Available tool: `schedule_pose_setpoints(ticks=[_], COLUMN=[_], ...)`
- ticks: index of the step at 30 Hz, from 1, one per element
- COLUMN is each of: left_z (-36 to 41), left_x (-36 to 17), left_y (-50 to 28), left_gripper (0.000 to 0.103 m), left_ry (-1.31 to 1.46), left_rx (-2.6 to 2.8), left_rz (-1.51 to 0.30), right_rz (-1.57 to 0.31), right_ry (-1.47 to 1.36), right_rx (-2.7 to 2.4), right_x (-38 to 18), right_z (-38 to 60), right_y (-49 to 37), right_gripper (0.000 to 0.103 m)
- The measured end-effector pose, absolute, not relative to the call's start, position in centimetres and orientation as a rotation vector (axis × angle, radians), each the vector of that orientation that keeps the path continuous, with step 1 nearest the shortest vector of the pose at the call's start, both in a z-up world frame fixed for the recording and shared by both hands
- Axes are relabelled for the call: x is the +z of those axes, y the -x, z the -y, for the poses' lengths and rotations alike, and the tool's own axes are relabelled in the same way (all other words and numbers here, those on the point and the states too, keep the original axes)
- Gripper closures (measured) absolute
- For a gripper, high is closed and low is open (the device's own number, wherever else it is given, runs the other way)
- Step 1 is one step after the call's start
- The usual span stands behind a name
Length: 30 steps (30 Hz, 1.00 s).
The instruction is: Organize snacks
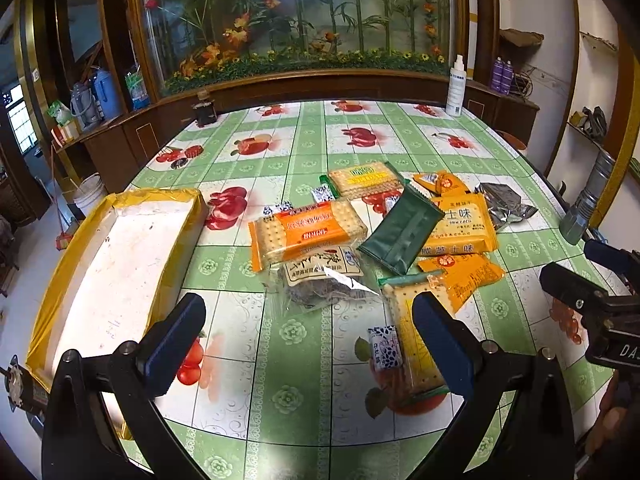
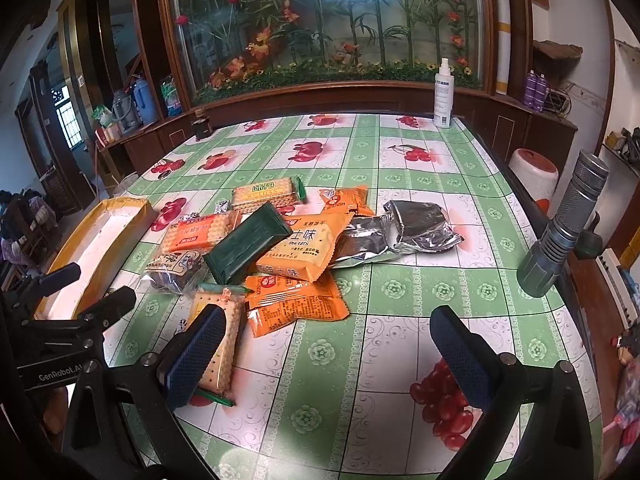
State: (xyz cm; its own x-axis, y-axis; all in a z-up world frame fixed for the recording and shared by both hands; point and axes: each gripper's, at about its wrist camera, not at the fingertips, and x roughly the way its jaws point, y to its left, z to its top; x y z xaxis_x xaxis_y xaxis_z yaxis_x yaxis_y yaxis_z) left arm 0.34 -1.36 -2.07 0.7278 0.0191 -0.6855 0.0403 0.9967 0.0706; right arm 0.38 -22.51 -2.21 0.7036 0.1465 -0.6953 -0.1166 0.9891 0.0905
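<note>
Snacks (image 2: 276, 248) heaped beside torch (image 2: 568, 224), perhaps.

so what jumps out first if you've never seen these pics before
First, the jumble of snack packets mid-table, with a dark green packet lying tilted across the orange ones and two silver foil packets beside the heap. Next, the empty yellow-rimmed box at the table's left edge. Both grippers, left and right, hang open and empty over the green fruit-print tablecloth.

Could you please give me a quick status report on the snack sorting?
Left gripper and right gripper open, empty. Snacks piled on table; tray empty. Nothing in the way.
</note>
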Motion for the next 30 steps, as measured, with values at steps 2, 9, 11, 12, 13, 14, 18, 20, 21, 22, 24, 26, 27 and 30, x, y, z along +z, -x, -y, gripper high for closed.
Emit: schedule_pose_setpoints(ticks=[2, 9, 11, 12, 13, 14, 18, 20, 21, 22, 24, 26, 27, 30], left_z=[1.3, 1.3, 1.3, 1.3, 1.2, 1.1, 0.6, 0.4, 0.3, 0.3, 0.3, 0.3, 0.3, 0.2], left_x=[-1.8, -1.4, -1.4, -1.4, -1.5, -1.5, -1.7, -1.9, -2.0, -2.0, -2.0, -2.0, -2.1, -2.1], left_y=[-0.2, -0.3, -0.2, -0.2, -0.3, -0.3, -0.4, -0.4, -0.5, -0.4, -0.4, -0.4, -0.4, -0.4], left_gripper=[0.000, 0.000, 0.000, 0.000, 0.000, 0.000, 0.000, 0.000, 0.000, 0.000, 0.000, 0.000, 0.000, 0.000], left_ry=[-0.079, -0.083, -0.081, -0.076, -0.072, -0.068, -0.040, -0.032, -0.028, -0.026, -0.026, -0.025, -0.025, -0.019], left_rx=[-0.007, 0.002, -0.002, -0.004, -0.006, -0.007, -0.012, -0.012, -0.013, -0.013, -0.014, -0.014, -0.013, -0.016], left_rz=[-0.743, -0.723, -0.725, -0.726, -0.729, -0.732, -0.744, -0.752, -0.756, -0.757, -0.758, -0.758, -0.758, -0.763], right_rz=[-0.777, -0.769, -0.765, -0.765, -0.765, -0.764, -0.743, -0.733, -0.731, -0.728, -0.724, -0.722, -0.722, -0.723], right_ry=[-0.038, -0.020, -0.015, -0.013, -0.008, -0.003, 0.055, 0.103, 0.119, 0.133, 0.141, 0.141, 0.143, 0.148], right_rx=[0.151, 0.148, 0.146, 0.145, 0.141, 0.138, 0.085, 0.051, 0.042, 0.037, 0.036, 0.040, 0.039, 0.037], right_x=[-2.1, -2.1, -2.1, -2.1, -2.1, -2.1, -1.9, -1.8, -1.7, -1.7, -1.6, -1.6, -1.6, -1.7], right_z=[22.4, 22.1, 22.0, 22.0, 21.9, 21.9, 21.3, 20.8, 20.7, 20.5, 20.3, 20.3, 20.2, 20.3], right_y=[-0.4, -0.5, -0.5, -0.5, -0.5, -0.4, -0.3, -0.1, 0.0, 0.0, 0.1, 0.1, 0.1, 0.1], right_gripper=[0.000, 0.000, 0.000, 0.000, 0.000, 0.000, 0.000, 0.000, 0.000, 0.000, 0.000, 0.000, 0.000, 0.000])
